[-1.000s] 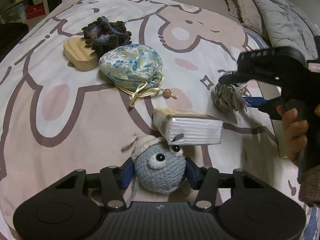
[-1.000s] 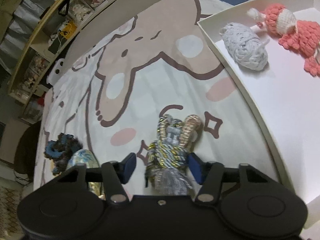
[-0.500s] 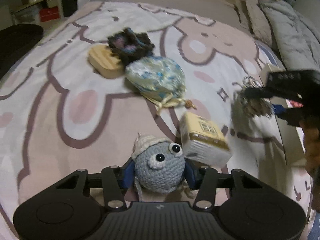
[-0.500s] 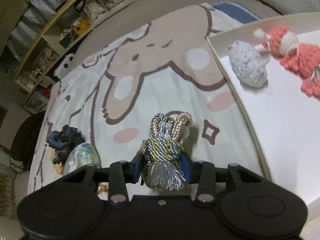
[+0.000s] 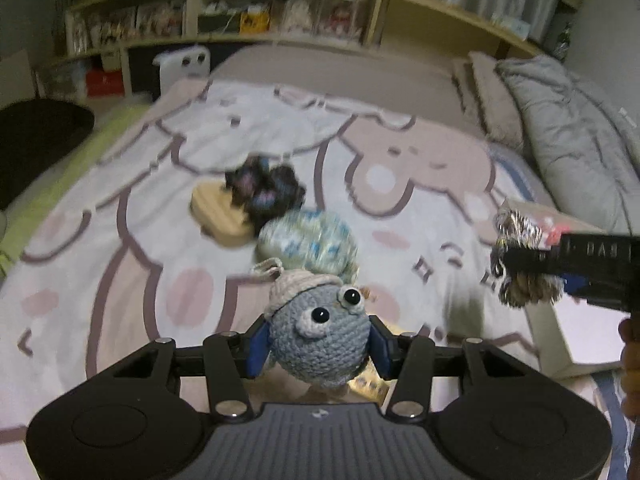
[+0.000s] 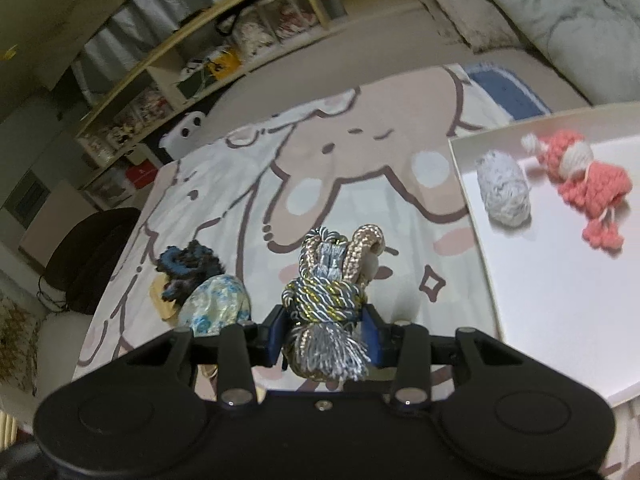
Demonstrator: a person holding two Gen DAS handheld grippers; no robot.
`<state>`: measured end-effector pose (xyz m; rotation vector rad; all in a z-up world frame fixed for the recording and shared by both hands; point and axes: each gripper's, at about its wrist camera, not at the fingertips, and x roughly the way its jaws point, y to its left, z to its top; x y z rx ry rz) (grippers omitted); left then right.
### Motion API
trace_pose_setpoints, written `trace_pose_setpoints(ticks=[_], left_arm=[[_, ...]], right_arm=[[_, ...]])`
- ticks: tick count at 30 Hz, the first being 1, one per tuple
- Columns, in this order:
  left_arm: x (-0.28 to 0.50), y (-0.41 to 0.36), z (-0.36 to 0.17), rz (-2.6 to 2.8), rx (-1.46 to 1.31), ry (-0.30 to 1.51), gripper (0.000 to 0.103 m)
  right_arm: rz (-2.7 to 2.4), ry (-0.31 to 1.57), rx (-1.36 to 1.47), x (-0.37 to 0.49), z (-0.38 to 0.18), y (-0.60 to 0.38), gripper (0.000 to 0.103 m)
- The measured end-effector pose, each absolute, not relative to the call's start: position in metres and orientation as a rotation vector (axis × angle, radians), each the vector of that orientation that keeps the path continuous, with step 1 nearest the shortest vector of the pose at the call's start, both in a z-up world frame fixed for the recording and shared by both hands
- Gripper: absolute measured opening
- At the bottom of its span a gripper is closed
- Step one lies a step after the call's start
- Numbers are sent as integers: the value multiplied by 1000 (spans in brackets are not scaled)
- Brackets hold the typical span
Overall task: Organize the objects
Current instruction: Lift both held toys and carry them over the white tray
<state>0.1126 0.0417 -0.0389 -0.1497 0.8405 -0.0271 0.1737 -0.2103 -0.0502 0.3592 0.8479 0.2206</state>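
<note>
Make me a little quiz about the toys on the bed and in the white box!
1. True or false: the left hand-held gripper holds a blue crochet ball.
2. What does the right hand-held gripper hold: A rope knot, B pink doll, C floral pouch?
3. Fill in: the doll lies in the white ___.

Key: 1 true. 2 A. 3 box.
</note>
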Motion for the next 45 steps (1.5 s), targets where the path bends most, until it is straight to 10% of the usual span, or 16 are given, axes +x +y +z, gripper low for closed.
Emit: trace_pose_setpoints(ticks=[45], left_arm=[[132, -89, 32, -290, -24, 702, 51]], right_arm=[[148, 691, 118, 108, 26, -330, 41]])
